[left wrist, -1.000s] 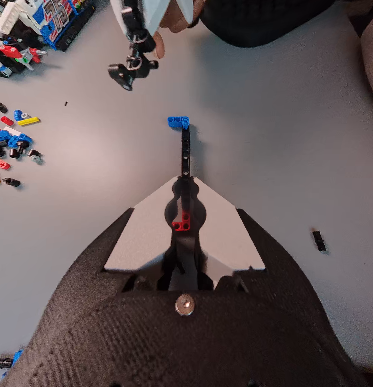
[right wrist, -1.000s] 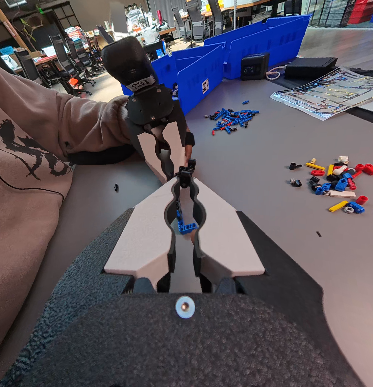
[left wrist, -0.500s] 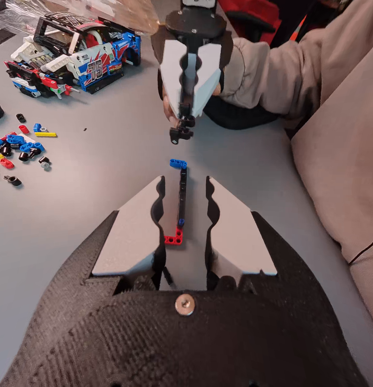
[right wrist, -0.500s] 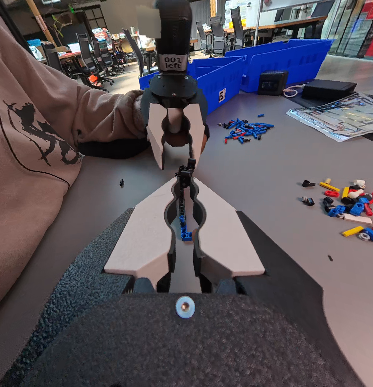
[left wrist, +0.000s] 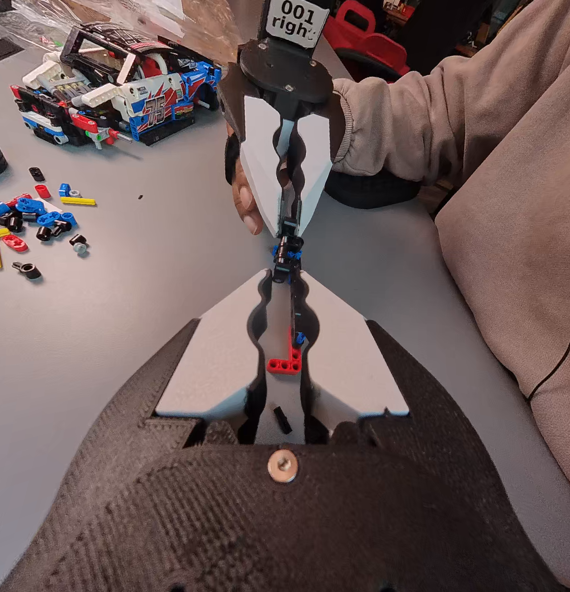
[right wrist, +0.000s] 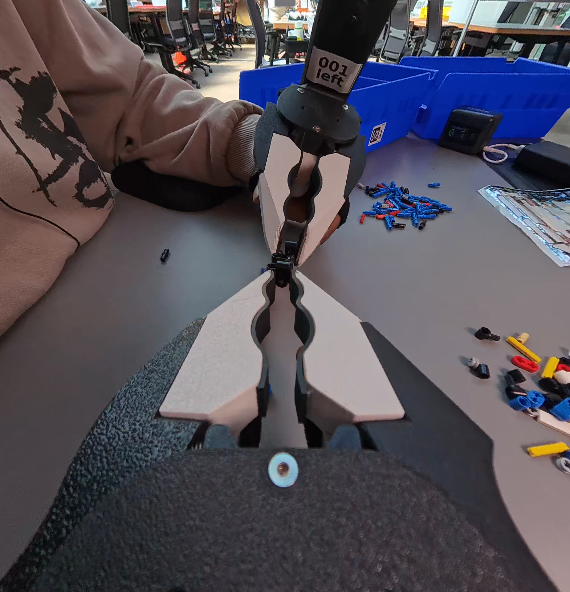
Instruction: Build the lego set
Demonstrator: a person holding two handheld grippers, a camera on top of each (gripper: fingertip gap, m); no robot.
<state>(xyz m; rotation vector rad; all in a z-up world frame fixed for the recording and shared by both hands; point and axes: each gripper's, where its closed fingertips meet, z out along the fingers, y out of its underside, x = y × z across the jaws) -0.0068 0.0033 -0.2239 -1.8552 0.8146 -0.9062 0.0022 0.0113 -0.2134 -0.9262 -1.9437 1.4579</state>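
My left gripper (left wrist: 284, 274) is shut on a long black beam (left wrist: 295, 304). The beam carries a red L-shaped piece (left wrist: 285, 363) at its near end and a blue piece (left wrist: 291, 255) at its far end. My right gripper (right wrist: 283, 275) is shut on a small black connector assembly (right wrist: 282, 264). The two grippers face each other tip to tip just above the grey table (left wrist: 149, 304). The connector (left wrist: 285, 248) touches the beam's blue end. The right gripper (left wrist: 288, 229) shows across in the left wrist view. The left gripper (right wrist: 288, 251) shows in the right wrist view.
A part-built race car (left wrist: 117, 99) stands at the far left. Loose pieces (left wrist: 30, 221) lie nearby and also show in the right wrist view (right wrist: 549, 384). Blue pins (right wrist: 405, 208), blue bins (right wrist: 469, 89) and an instruction sheet (right wrist: 539, 217) lie beyond. A black pin (right wrist: 164, 255) lies by the person's sleeve (right wrist: 149, 128). The black pin (right wrist: 164, 255) is about equally far from each gripper, around 15 cm.
My left gripper held the beam, opened with the beam lying on the table between its fingers, and has now shut on it again. My right gripper brought the connector up to the beam's blue end.
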